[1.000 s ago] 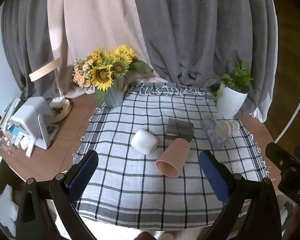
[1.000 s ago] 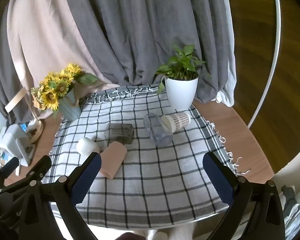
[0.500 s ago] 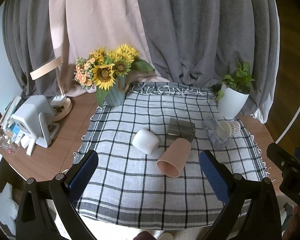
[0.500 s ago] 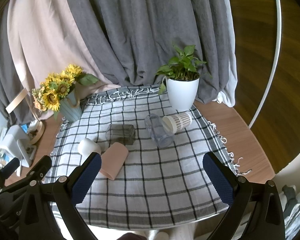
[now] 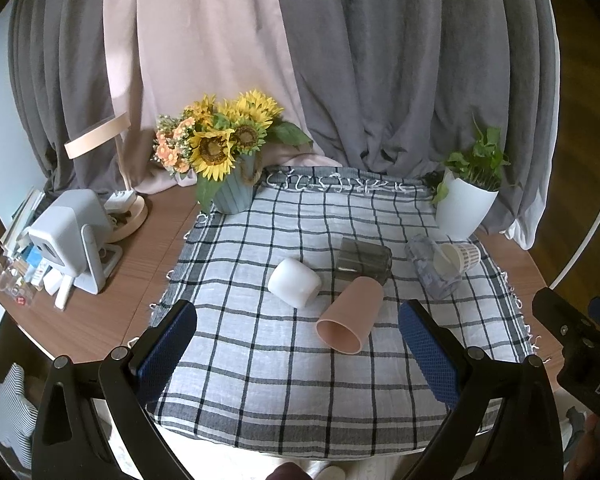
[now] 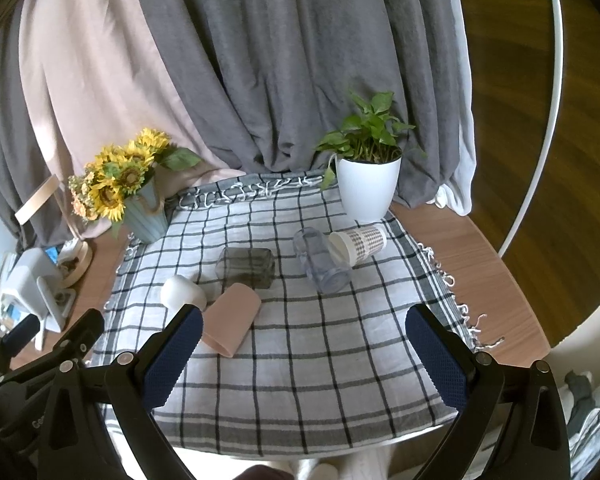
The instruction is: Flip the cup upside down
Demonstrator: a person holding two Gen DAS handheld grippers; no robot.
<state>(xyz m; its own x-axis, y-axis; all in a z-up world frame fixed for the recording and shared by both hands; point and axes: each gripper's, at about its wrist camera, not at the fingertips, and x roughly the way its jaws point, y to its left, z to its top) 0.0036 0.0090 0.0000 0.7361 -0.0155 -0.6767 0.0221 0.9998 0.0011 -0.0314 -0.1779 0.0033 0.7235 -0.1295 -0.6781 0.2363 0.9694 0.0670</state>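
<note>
grey curtains (image 6: pixel 300 60) and a pale pink drape (image 5: pixel 204 40) hang at twelve o'clock behind the round wooden table (image 5: pixel 100 312) (daylit); dark wood floor (image 6: pixel 540 100) at three o'clock.

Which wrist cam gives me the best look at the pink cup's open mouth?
Left wrist: the pink cup lies on its side with its open rim facing the camera, unobstructed. In the right wrist view the cup is partly hidden behind a gripper finger, its rim seen only obliquely.
</note>
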